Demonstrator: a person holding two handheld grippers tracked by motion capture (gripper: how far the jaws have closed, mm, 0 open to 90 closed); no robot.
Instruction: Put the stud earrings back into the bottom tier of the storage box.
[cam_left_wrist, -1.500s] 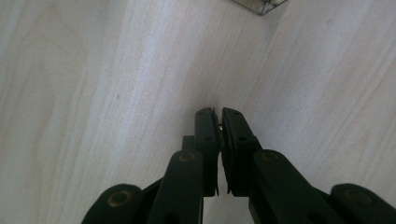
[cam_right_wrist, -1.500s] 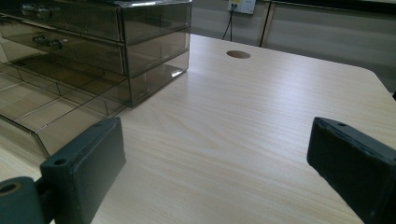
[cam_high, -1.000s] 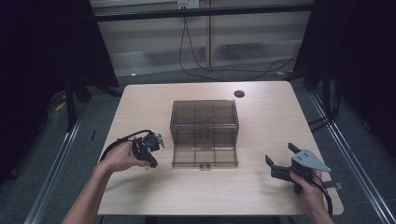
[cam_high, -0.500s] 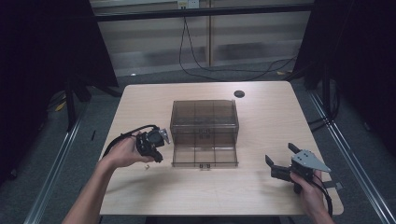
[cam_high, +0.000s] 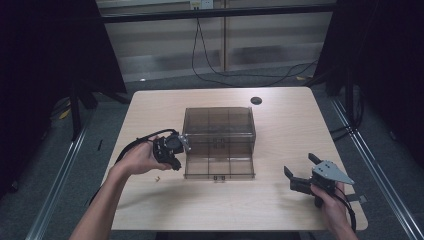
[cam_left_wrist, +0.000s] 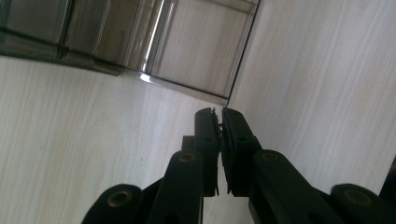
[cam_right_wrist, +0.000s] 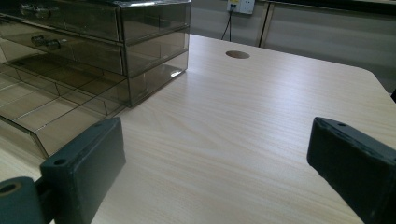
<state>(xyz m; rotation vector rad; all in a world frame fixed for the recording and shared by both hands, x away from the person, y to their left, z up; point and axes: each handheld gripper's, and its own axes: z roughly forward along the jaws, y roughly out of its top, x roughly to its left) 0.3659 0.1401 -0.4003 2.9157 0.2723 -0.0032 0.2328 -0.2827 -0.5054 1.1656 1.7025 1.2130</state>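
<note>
A smoky see-through drawer cabinet stands mid-table with its bottom drawer pulled out toward me. My left gripper hovers just left of that drawer, jaws pointing down. In the left gripper view its jaws are pressed together on a tiny thin thing I cannot identify, with the drawer's corner ahead. My right gripper rests open at the table's front right. Its wide-apart jaws hold nothing and face the cabinet and the open drawer.
A tiny pale piece lies on the table below my left hand. A round dark cable hole sits behind the cabinet, also seen in the right gripper view. Bare wood lies between the drawer and my right gripper.
My left hand has lifted off the table and moved right toward the drawer's left side. The right gripper has stayed where it was.
</note>
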